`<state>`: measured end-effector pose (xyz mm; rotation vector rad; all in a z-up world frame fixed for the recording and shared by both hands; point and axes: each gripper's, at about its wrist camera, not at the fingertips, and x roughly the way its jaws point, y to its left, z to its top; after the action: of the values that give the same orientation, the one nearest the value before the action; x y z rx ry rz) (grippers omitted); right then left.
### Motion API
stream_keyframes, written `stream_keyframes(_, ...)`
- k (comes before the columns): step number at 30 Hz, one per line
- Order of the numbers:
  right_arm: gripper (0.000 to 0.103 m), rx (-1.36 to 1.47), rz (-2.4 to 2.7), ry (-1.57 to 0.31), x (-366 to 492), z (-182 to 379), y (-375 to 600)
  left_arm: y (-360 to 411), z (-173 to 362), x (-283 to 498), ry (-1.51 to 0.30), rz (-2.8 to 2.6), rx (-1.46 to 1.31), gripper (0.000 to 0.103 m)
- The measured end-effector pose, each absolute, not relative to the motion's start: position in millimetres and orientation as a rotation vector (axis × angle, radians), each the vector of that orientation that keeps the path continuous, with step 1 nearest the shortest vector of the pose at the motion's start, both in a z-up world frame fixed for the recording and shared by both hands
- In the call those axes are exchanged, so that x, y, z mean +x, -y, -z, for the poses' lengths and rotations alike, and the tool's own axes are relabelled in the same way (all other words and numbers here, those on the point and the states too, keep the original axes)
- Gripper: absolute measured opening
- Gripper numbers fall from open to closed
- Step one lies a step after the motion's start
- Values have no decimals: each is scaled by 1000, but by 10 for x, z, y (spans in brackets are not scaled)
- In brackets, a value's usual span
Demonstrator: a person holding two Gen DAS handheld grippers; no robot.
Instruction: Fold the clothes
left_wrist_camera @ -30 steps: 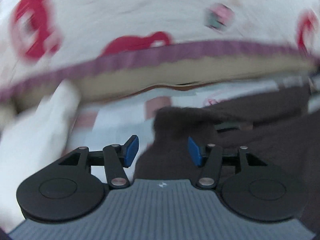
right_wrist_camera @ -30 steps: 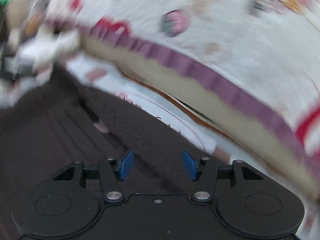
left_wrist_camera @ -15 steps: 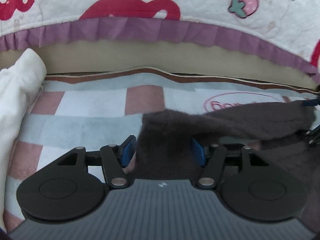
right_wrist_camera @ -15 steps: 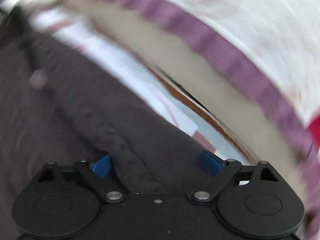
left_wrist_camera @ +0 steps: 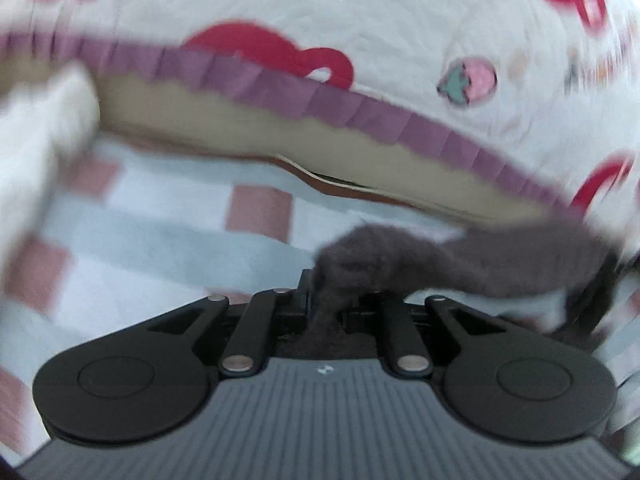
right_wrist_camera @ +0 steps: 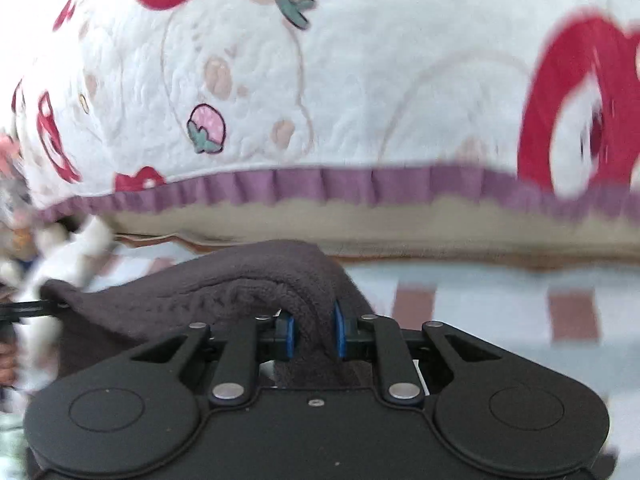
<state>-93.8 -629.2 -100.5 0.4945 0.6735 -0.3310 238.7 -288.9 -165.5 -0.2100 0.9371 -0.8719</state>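
Quilted white blanket (right_wrist_camera: 360, 80) with red prints and purple ruffle fills the background above a checked sheet (left_wrist_camera: 160, 240). Both left tongs (left_wrist_camera: 326, 300) and right tongs (right_wrist_camera: 312, 334) pinch the fuzzy dark-grey knitted garment (right_wrist_camera: 224, 284), stretched between them.

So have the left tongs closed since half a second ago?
Yes. The left tongs were open around the brown garment then; now they are shut on it, lifted clear of the checked sheet, where it lay before.
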Motion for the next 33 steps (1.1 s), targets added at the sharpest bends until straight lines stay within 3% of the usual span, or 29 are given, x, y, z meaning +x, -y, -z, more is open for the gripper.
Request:
stream_keyframes(3,24,584,289,-817,-987,1148,6391,2790,1906,2638,-1066,810,-411,12)
stream_keyframes(4,39,606,309,-859,-922,1242,6474,2792,1980,2703,-1089,775,-426,12)
stream_keyframes(6,50,576,432,-904,-697,1418,6600,2867,2091,2768,-1093,700,-359,12)
stream_keyframes(9,50,438,620,-882,-582,1609,6684,2932,2197,2782,-1107,637,-286,12)
stream_keyframes(14,51,485,570,-818,-834,1681,6692,2922,2254,2816,-1128,602,-252,15)
stream_keyframes(19,60,657,598,-777,-1067,1847,6945,2940,2251,2806,-1118,594,-234,16)
stream_keyframes(21,70,674,643,-777,-1070,2000,6996,2950,2221,2766,-1100,607,-219,16)
stream_keyframes(27,74,606,706,-688,-1089,2269,6715,2919,2045,2635,-1049,683,-202,15)
stream_keyframes(29,51,521,643,-715,-968,2260,6595,2906,1949,2586,-1025,709,-194,12)
stream_keyframes(31,8,475,619,-701,-930,2144,6522,2895,1843,2534,-997,735,-177,9)
stream_keyframes(33,7,464,631,-651,-964,1932,6490,2886,1720,2490,-973,766,-150,9)
